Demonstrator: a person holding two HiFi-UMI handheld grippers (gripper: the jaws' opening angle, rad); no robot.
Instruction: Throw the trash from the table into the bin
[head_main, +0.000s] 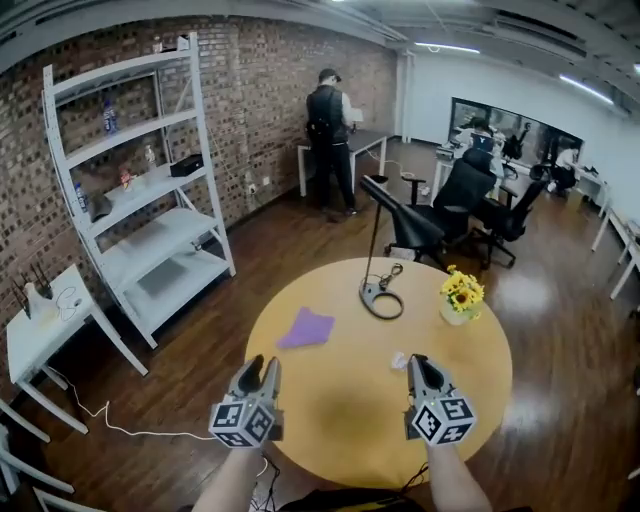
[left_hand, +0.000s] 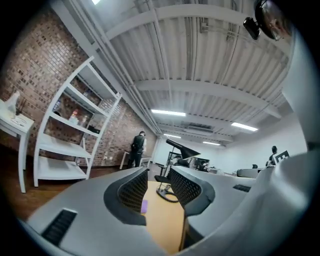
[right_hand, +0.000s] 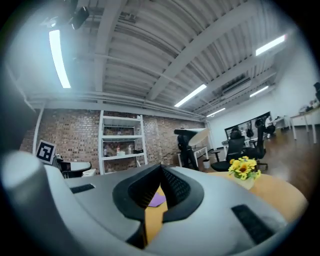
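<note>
**Not started: trash on the desk, both hand-held grippers empty**

Nothing is binned yet as far as the views show. The round desk (head_main: 330, 420) carries two pieces that look like trash. One is a purple sheet (head_main: 306, 327) lying flat on the left half. The other is a small pale scrap (head_main: 400, 360) near the middle. Neither is in a grip.

Your left hand-held gripper (head_main: 265, 368) hangs over the near left edge of the desk. Its jaws are spread with a clear gap and only desk shows between them. The purple sheet sits ahead of it, apart from the tips.

Your right hand-held gripper (head_main: 418, 362) has its jaw tips pressed together on nothing. The pale scrap is just beside its tips; I can't tell if they touch.

The lamp (head_main: 381, 298) and flowers (head_main: 461, 297) are on the far side. They read as fixtures, not trash, so I'd leave them alone.

The bin isn't in any view, so you'll have to find it first.

What's left, by my reckoning, is all of it:
- pick up the sheet
- pick up the scrap
- carry both to the bin and drop them in
</note>
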